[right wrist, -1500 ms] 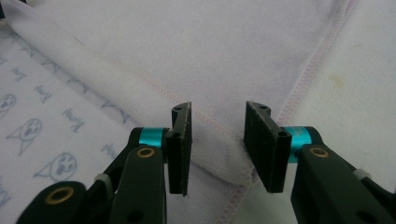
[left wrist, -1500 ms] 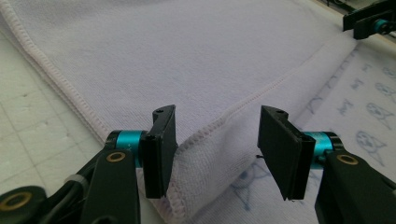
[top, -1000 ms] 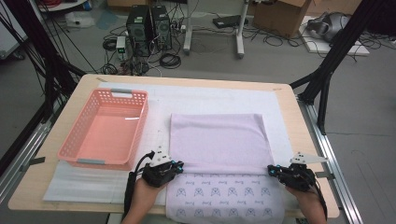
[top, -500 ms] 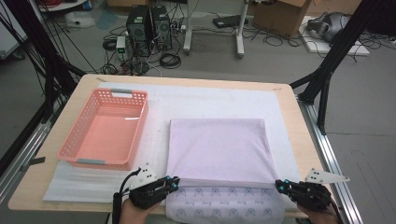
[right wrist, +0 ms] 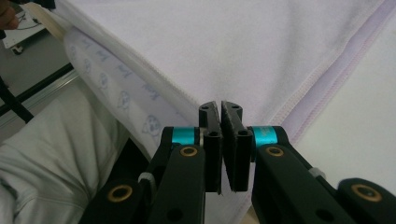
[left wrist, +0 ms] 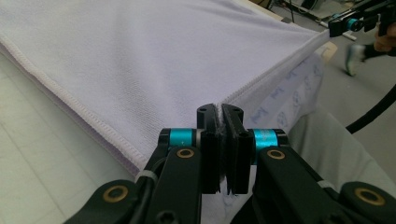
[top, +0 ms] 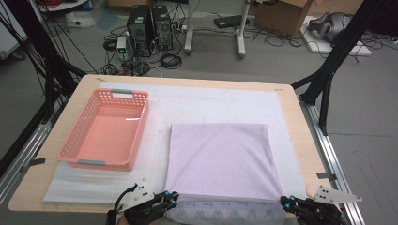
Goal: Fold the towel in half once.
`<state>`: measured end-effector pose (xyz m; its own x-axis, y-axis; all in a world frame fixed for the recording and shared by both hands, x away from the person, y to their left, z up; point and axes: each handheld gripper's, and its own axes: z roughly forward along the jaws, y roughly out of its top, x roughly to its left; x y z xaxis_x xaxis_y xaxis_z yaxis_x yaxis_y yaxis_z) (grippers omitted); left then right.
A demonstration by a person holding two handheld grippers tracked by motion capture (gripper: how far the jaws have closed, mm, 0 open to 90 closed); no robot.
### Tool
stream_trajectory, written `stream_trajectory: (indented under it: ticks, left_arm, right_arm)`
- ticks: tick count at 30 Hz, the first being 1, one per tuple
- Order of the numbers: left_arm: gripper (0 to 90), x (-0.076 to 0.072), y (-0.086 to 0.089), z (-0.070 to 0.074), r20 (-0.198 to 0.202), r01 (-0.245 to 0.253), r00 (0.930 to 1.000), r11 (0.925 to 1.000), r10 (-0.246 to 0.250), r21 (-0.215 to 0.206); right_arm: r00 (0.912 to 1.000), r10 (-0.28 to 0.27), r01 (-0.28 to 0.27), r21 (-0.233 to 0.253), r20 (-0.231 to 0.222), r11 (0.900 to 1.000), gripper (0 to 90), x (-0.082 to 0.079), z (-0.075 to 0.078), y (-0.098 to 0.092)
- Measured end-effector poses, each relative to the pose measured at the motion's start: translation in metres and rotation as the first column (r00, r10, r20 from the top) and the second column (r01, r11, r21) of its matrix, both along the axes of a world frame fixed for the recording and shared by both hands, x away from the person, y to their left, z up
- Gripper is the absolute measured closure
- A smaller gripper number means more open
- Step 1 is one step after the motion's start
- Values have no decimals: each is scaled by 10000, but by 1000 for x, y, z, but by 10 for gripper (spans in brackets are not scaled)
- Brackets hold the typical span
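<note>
Over on the left side of the bench [top: 56, 197] a pink basket [top: 107, 131] is sitting on the white mat [top: 155, 164], just beside the lilac towel [top: 220, 159]. That towel is lying folded across the middle of the mat, its near edge hanging over the bench's front. At the near left corner, the left claw [top: 172, 199] is clamping the fabric tight between its jaws. Along the same edge, a printed underside [top: 225, 214] is showing. At the near right corner, the right claw [top: 286, 201] is pinching the towel shut too.
</note>
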<state>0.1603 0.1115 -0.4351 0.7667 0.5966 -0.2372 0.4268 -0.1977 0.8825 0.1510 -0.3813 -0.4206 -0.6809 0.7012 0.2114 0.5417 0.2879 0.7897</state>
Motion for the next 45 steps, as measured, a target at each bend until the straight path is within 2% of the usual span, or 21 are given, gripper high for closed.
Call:
stream_trajectory:
  ticks: [6,7,9,10,12,17,20,22,24,25,27,29,31,32,34,36,37,38,39,40,45]
  left_arm:
    - [848,-10,2,-3,-264,367,9990,9992,-371,-152]
    - [807,-8,2,-4,-263,297,9992,9993,-303,-226]
    - [588,0,4,-4,-380,-93,9992,9986,73,-512]
    - [511,5,5,-3,-329,-329,9990,9972,308,-667]
    - [424,17,10,0,-151,-740,9972,9923,728,-995]
    - [432,60,18,5,130,-1329,9907,9848,1351,-1121]
    - [456,87,20,6,377,-1530,9867,9817,1582,-1135]
    - [458,104,21,6,270,-1651,9851,9787,1696,-1217]
    - [461,120,20,5,298,-1742,9835,9787,1784,-1088]
    - [459,128,19,5,133,-1828,9826,9776,1851,-1046]
    - [447,139,16,1,115,-2103,9771,9722,2126,-1026]
    - [451,150,11,-1,-14,-2165,9762,9738,2169,-689]
    - [451,160,7,-3,56,-2274,9737,9732,2277,-354]
    - [451,164,5,-5,94,-2335,9722,9715,2341,-404]
    - [460,171,3,-10,171,-2633,9643,9640,2641,-380]
    - [495,177,1,-16,-115,-2971,9548,9548,2971,-27]
    - [493,182,0,-15,-419,-2937,9549,9558,2940,120]
    - [482,185,-2,-15,-255,-2844,9581,9582,2852,322]
    - [488,187,-4,-13,-78,-2970,9546,9537,2977,472]
    - [485,191,-6,-11,-148,-2965,9545,9533,2978,578]
    - [413,209,-11,-8,-225,-3419,9376,9320,3469,1205]
  right_arm:
    - [9999,41,-41,3,-119,10000,870,-15,2,-1]
    - [9999,74,-74,-77,-87,9999,850,-15,1,-1]
    - [9997,-192,192,-4,-163,9998,687,-12,1,-1]
    - [9991,-374,378,169,-185,9991,646,-9,1,-2]
    - [9981,-619,620,368,-21,9974,625,0,3,-2]
    - [9918,-1147,1144,79,564,9934,611,46,4,2]
    - [9837,-1630,1633,28,755,9866,615,78,2,2]
    - [9784,-1946,1948,39,703,9808,618,96,1,1]
    - [9721,-2257,2262,-17,636,9741,617,109,1,1]
    - [9709,-2301,2313,-111,658,9728,617,115,1,1]
    - [9674,-2457,2477,-273,618,9684,603,126,2,0]
    - [9636,-2611,2632,-328,565,9642,567,137,2,-2]
    - [9577,-2829,2846,-286,518,9582,528,149,1,-4]
    - [9556,-2905,2921,-288,502,9559,513,155,1,-5]
    - [9534,-2994,3007,-343,385,9531,496,167,-2,-5]
    - [9499,-3117,3125,-412,235,9490,459,180,-4,-3]
    - [9486,-3158,3163,-411,193,9478,443,186,-5,-2]
    - [9486,-3161,3164,-384,155,9478,439,193,-6,-2]
    - [9484,-3171,3171,-381,73,9476,436,198,-6,0]
    - [9489,-3156,3154,-446,20,9479,435,203,-8,2]
    - [9555,-2942,2924,-659,-208,9540,426,220,-14,11]
